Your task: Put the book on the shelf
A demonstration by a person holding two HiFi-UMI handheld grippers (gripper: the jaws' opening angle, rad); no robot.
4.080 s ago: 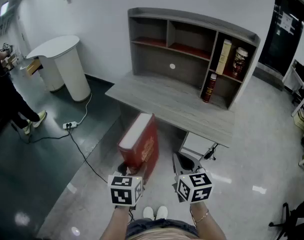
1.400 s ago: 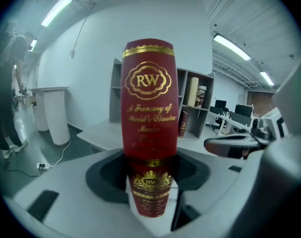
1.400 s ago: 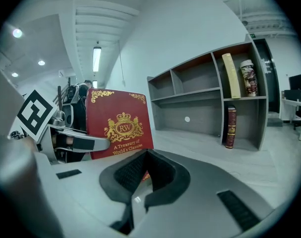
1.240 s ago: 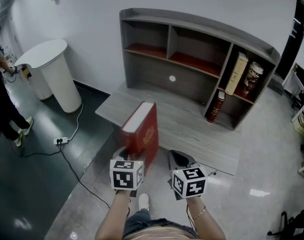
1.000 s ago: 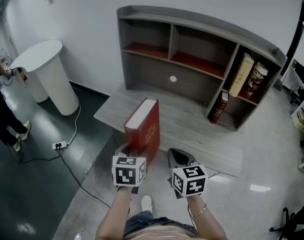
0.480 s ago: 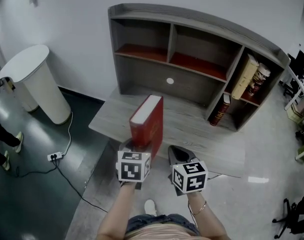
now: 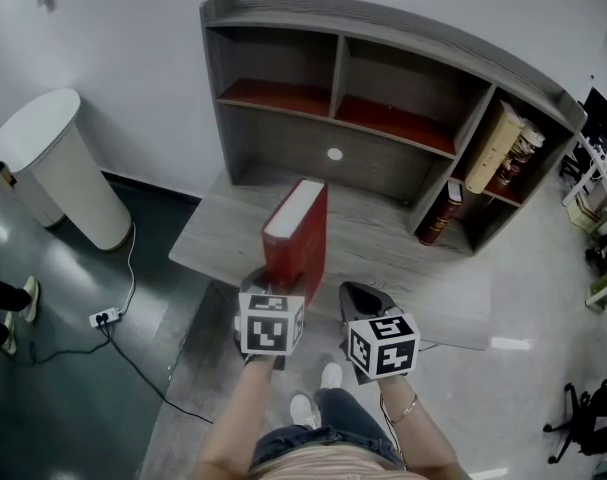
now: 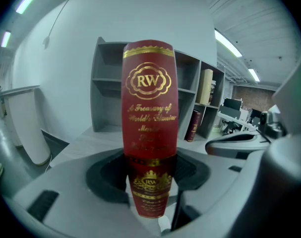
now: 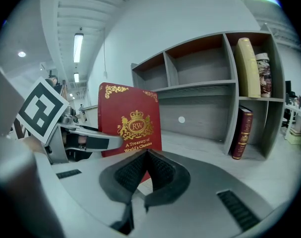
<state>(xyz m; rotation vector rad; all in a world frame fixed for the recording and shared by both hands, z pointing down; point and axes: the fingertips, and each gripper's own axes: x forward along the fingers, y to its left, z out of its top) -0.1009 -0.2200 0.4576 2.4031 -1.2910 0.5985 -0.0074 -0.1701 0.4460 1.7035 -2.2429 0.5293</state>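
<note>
Left gripper [image 7: 275, 290] clamps the upright red book [image 7: 296, 233] by its lower end, above the desk [image 7: 403, 268], short of the shelf [image 7: 383, 30]; right gripper [image 7: 363, 303] closed, empty. Gripped so low, the book could tip.

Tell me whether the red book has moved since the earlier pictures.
Yes. The red book went from short of the desk to above its top, nearer the shelf.

Head view looked steeply down from overhead: desk [image 7: 383, 243] near, shelf [image 7: 283, 153] far. Both gripper views sat low, faced shelf. All three shared book [image 7: 296, 230].
</note>
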